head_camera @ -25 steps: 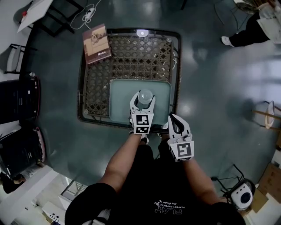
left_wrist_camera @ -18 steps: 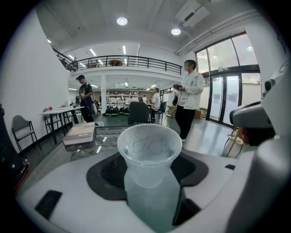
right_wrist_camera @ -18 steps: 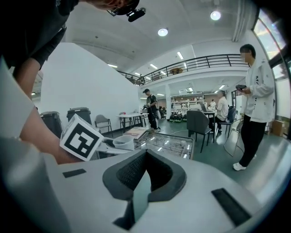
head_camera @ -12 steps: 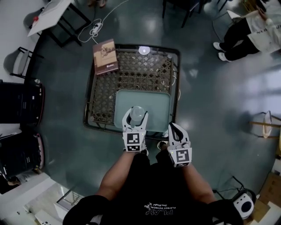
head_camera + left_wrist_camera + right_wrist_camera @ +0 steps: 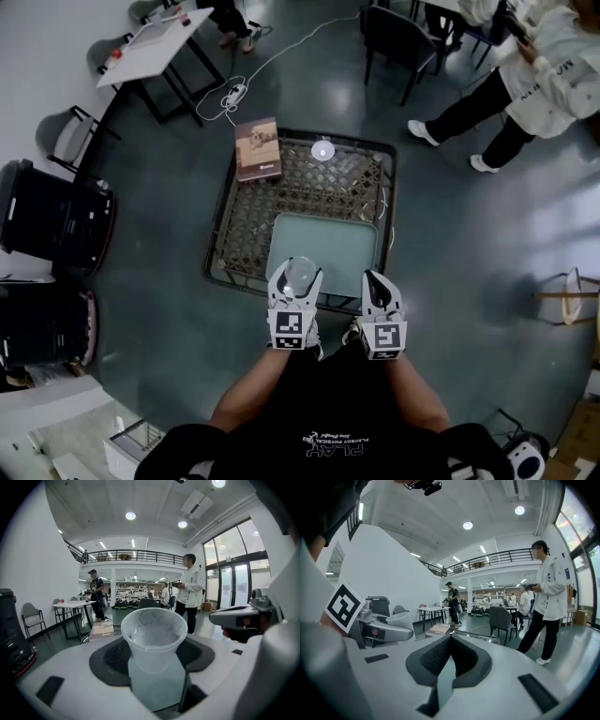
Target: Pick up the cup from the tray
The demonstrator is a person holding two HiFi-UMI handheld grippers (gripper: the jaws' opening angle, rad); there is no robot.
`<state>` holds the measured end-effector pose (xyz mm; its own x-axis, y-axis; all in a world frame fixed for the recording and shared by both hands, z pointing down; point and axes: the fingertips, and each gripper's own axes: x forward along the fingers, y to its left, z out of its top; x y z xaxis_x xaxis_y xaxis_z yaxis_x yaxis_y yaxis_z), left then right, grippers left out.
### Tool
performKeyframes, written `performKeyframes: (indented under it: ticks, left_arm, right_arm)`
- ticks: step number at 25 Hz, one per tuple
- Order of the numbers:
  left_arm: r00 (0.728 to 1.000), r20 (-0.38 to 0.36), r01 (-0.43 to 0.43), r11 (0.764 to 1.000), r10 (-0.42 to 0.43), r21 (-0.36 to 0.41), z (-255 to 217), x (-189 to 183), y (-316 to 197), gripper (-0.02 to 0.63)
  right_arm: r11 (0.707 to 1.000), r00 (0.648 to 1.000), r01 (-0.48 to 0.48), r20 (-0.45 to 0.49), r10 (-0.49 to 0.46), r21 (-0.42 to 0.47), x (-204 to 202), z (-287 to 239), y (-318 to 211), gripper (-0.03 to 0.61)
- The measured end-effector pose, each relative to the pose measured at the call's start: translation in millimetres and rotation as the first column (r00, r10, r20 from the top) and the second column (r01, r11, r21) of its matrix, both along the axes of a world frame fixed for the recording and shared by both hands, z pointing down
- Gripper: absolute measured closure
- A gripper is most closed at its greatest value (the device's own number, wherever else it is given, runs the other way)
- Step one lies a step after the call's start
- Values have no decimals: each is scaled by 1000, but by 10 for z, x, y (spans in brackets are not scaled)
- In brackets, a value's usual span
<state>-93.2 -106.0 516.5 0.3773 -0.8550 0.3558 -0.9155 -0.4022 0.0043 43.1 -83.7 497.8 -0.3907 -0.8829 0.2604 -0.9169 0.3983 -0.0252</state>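
Left claw (image 5: pixel 298 281) clamps the cup (image 5: pixel 153 632) upright, lifted clear of the tray (image 5: pixel 330 246) below; right claw (image 5: pixel 379 287) jaws together, empty.

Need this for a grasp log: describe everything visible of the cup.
The cup is a translucent, frosted tumbler, plastic by its look, with faint crease lines. It stands upright, mouth up, and looks empty. The left gripper clamps its lower wall from both sides, holding it in the air above the near left corner of the tray; nothing else touches it.
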Motion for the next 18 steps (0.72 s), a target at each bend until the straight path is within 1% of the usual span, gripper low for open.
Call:
performKeyframes:
  ticks: [4,8,14,18]
  left_arm:
    - [1000,-6,-27,1000,27,7,-119,-16,149,321]
    - [999,2,-42,999,42,30,-234,-76,174,321]
    - [999,10,-51,996,50,68,-415,-157,93,321]
    - [999,11,-47,996,46,70,-448,-171,100,321]
  right_arm:
    - [999,999,21,-26,-19,49,-105,-207,1,583]
    - [996,998,41,-54,-37,81,-193,-341,19,583]
    - [992,997,46,-62,-39,120,-255,-488,-58,583]
    - [990,998,43,-59,-35,137,-273,-564,-117,583]
